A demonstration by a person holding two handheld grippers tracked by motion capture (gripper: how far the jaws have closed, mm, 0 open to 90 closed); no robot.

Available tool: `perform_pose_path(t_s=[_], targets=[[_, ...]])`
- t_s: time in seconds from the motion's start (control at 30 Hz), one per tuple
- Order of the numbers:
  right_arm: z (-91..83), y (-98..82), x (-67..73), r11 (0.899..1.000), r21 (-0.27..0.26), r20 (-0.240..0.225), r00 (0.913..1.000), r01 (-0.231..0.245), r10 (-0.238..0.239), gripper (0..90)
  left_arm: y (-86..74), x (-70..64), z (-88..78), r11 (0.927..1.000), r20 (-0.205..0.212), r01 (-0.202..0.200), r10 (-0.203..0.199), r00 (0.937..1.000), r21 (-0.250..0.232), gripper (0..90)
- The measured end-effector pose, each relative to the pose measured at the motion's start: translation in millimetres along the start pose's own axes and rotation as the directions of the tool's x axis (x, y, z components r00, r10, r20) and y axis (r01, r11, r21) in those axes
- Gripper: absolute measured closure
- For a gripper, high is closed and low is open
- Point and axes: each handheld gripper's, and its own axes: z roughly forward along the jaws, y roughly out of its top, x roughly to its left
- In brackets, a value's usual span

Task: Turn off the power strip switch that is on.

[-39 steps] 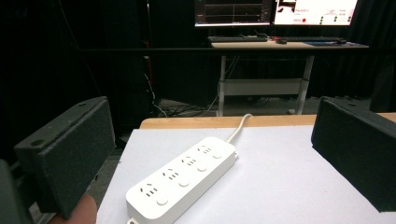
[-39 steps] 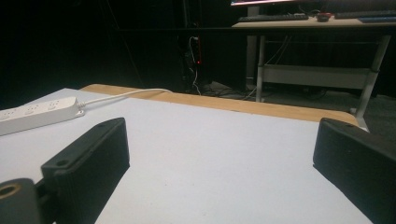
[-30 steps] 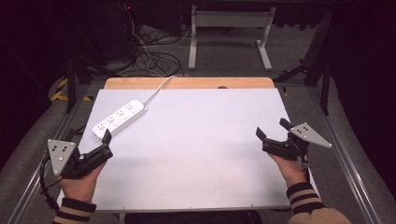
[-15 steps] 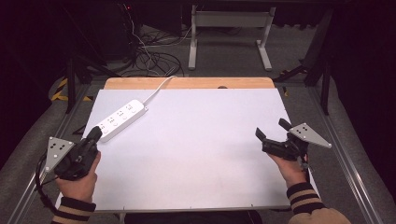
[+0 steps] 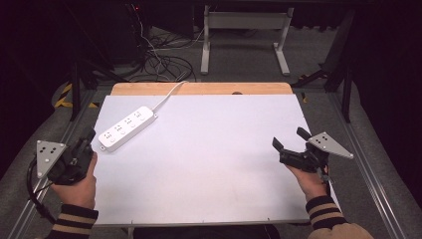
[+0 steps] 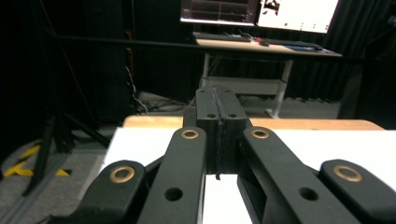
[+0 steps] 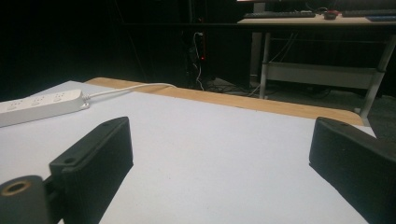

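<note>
Though unobstructed, power strip (image 5: 126, 127) near left claw (image 5: 88, 135)

Dark room; grey floor (image 5: 239, 59) with tangled cables (image 5: 159, 62); white-legged desk (image 6: 261, 46) beyond, two lit monitors (image 6: 261, 11) on it.

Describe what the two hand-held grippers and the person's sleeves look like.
Both the left hand-held gripper and the right hand-held gripper are black, each with a grey three-cornered plate dotted with holes. Brass-coloured rivets mark the linkages. A black cable trails from the left one. The sleeve cuffs are dark with tan stripes.
</note>
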Motion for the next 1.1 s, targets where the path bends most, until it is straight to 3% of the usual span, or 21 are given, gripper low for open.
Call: perform_pose_path(t_s=[0.17,0.3,0.43,0.57,0.7,0.77,0.8,0.87,1.0,1.07,1.1], targets=[[-1.6,-1.1,-0.9,1.0,0.002,0.005,1.0,-0.001,0.001,6.8,16.9,6.2,17.9,0.9993,-0.022,-0.034,0.034,0.9992,0.014,90.0],[-0.7,-2.3,-2.6,1.0,0.012,0.007,0.9999,-0.009,0.008,6.9,24.4,5.0,42.2,0.9932,-0.029,-0.086,0.089,0.9956,0.079,90.0],[-1.2,-2.3,-1.8,1.0,0.014,0.003,1.0,-0.009,0.009,7.2,31.0,-4.7,68.7,0.9763,-0.023,-0.154,0.159,0.9869,0.152,90.0],[-2.9,-1.9,-0.8,1.0,0.011,0.0,1.0,-0.002,0.002,7.5,35.6,-13.9,96.4,0.948,0.019,-0.203,0.204,0.9787,0.245,90.0],[-4.7,-1.8,-1.8,1.0,0.009,0.0,0.9999,-0.011,0.011,7.5,33.1,-19.9,126.9,0.9102,0.054,-0.213,0.208,0.9767,0.355,90.0],[-5.7,-1.6,-2.0,1.0,0.008,0.0,0.9999,-0.012,0.012,7.5,29.5,-22.6,142.0,0.8859,0.066,-0.223,0.215,0.9743,0.406,90.0],[-6.0,-1.6,-2.1,1.0,0.005,0.0,0.9999,-0.013,0.013,7.6,27.2,-24.2,149.6,0.8699,0.072,-0.238,0.229,0.9706,0.432,90.0],[-6.6,-1.6,-1.7,1.0,0.005,-0.002,0.9999,-0.012,0.012,7.5,21.7,-26.1,164.2,0.8435,0.078,-0.239,0.23,0.9701,0.481,90.0],[-7.0,-1.6,-0.9,1.0,0.005,-0.005,0.9999,-0.013,0.013,7.6,9.8,-25.7,192.7,0.7732,0.076,-0.252,0.257,0.9634,0.582,90.0],[-7.1,-1.6,-0.4,1.0,0.006,-0.007,0.9999,-0.013,0.013,7.6,0.9,-23.6,206.4,0.7319,0.074,-0.233,0.243,0.9672,0.64,90.0],[-7.2,-1.7,-0.1,1.0,0.006,-0.006,0.9999,-0.012,0.012,7.6,-5.2,-22.6,213.5,0.7147,0.077,-0.226,0.235,0.9689,0.662,90.0]])
